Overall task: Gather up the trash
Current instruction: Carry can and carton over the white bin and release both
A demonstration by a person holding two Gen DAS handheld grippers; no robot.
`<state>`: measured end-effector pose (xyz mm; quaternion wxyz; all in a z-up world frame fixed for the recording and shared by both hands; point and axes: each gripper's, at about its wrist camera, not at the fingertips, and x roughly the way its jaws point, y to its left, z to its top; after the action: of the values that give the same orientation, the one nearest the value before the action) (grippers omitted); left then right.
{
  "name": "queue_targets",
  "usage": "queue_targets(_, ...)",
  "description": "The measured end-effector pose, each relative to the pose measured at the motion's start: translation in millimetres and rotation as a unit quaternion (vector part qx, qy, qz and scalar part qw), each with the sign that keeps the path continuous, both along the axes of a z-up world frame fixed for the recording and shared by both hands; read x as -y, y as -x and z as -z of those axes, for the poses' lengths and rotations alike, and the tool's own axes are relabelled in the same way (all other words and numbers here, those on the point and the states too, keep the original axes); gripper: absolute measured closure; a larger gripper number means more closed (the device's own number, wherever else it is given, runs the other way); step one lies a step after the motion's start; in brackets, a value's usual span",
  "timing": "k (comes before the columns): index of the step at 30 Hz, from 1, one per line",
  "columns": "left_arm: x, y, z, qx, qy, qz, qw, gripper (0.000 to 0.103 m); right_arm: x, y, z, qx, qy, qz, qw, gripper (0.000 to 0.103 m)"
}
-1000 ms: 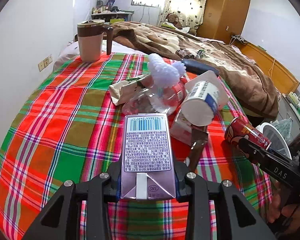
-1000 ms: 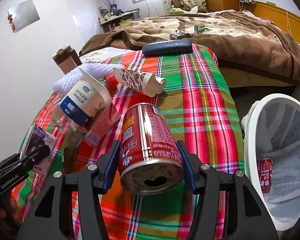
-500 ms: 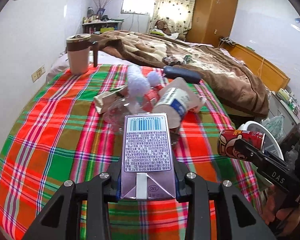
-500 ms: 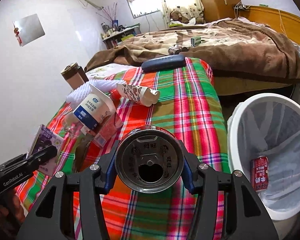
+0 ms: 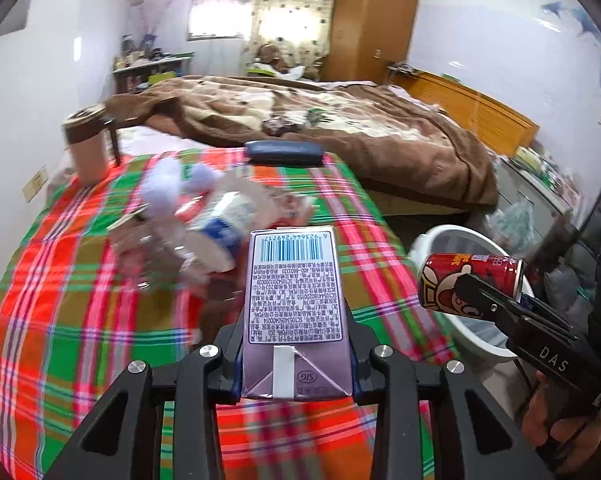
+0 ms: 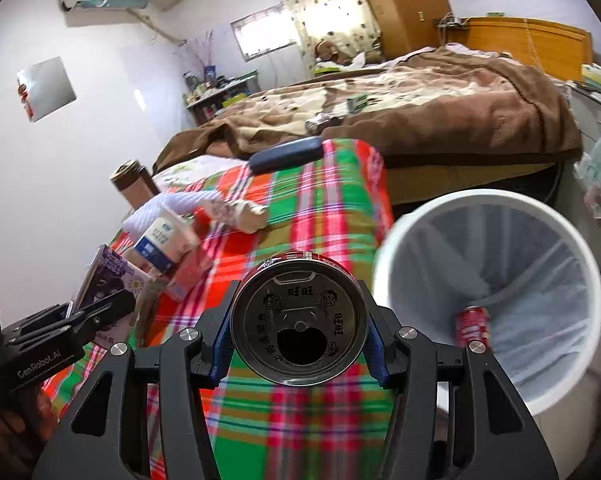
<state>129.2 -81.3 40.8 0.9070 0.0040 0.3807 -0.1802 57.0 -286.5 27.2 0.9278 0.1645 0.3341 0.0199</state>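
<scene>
Left gripper point(image 5: 296, 344) clamps purple carton point(image 5: 294, 304) above plaid cloth point(image 5: 80, 320); right gripper point(image 6: 298, 338) wide, gripping red can point(image 6: 298, 324) (open end toward camera). White bin point(image 6: 488, 208) holds another can point(image 6: 472, 322).

trash pile point(image 5: 204, 232) on the plaid cloth smeared by motion blur, single pieces hard to separate. small items on far shelf point(image 5: 152, 56) too small to identify. lower body of red can point(image 6: 471, 322) in the white bin point(image 6: 420, 216) hidden behind a gripper finger. bin base cut off at frame edge. carton point(image 5: 294, 300) print illegible.
</scene>
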Motion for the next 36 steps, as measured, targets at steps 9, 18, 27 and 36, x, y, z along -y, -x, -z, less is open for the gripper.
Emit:
queue_targets(9,68,2,-1,0.0,-0.001,0.064,0.9979,0.066,37,14,-5,0.009,0.024,0.049,0.998,0.049)
queue_targets(18,130,3,5,-0.009,-0.001,0.122,0.9925,0.066,77,22,-5,-0.002,0.049,0.092,0.995,0.049)
queue_targets(27,180,-3,15,-0.021,-0.001,0.167,0.9858,0.066,107,23,3,-0.033,0.067,0.12,0.99,0.049)
queue_targets(36,207,-6,35,-0.044,-0.015,0.188,0.981,0.066,120,20,23,-0.076,0.066,0.125,0.987,0.048)
